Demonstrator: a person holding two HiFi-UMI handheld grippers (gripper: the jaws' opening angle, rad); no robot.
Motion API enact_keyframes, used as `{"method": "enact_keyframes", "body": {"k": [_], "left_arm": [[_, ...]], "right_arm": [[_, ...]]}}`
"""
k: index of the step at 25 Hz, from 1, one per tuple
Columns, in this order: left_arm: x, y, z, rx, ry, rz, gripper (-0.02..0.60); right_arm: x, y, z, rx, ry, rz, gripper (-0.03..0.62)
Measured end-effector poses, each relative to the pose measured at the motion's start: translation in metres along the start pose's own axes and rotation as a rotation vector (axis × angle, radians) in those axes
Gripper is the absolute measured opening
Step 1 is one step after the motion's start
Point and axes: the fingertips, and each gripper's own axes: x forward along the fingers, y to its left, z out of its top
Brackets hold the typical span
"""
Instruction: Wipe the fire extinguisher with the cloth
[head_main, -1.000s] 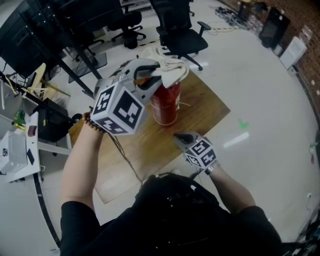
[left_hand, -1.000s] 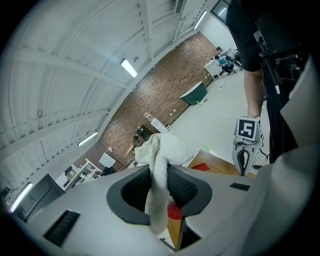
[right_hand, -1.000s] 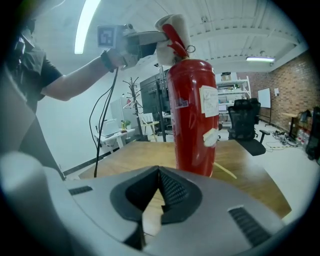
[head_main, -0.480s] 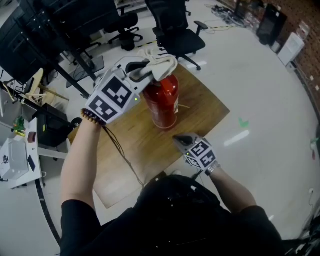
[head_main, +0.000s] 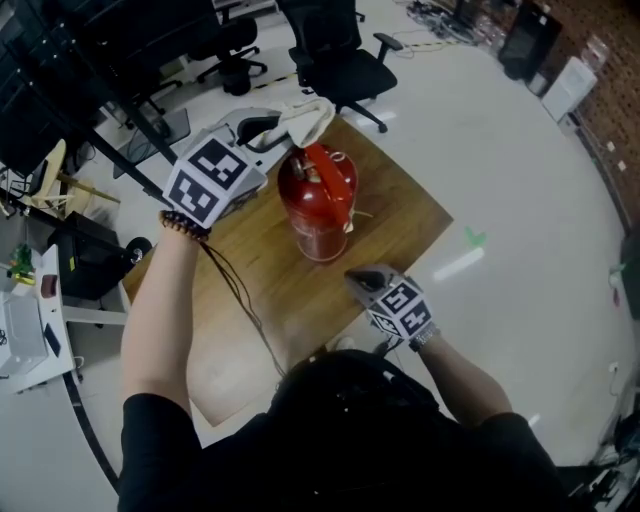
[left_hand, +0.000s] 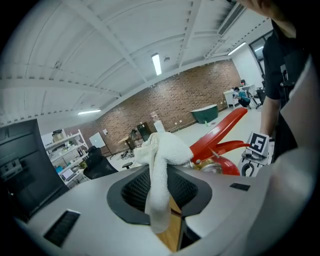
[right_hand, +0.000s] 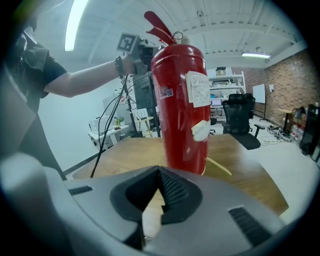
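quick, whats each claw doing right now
Left claw: closed on the cloth.
Right claw: closed, holding nothing.

The head view looks steeply down from above the person (head_main: 340, 440) onto the desk (head_main: 400, 215) and the fire extinguisher (head_main: 318, 205). The left claw (left_hand: 160, 195) view looks from the far left, close past the extinguisher's top. The right claw (right_hand: 159, 192) view looks from the near side, low over the desk. All three share the extinguisher.

We note: fire extinguisher (head_main: 318, 205) red, labels (right_hand: 199, 89) white; cloth (head_main: 305, 118) white; table (head_main: 400, 215) brown wood grain; left gripper (head_main: 265, 130), right gripper (head_main: 358, 280) grey, black-and-white square markers; office chair (head_main: 335, 70) black.
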Motion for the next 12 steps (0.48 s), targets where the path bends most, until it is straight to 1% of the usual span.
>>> {"method": "enact_keyframes", "body": {"k": [7, 12], "left_arm": [[0.018, 0.014, -0.03, -0.167, -0.034, -0.052, 0.092], [0.032, 0.021, -0.055, -0.314, -0.072, -0.108, 0.092]], "right_arm": [[0.004, -0.007, -0.001, 0.019, 0.027, -0.012, 0.025], [0.011, -0.011, -0.002, 0.032, 0.048, -0.01, 0.025]]}}
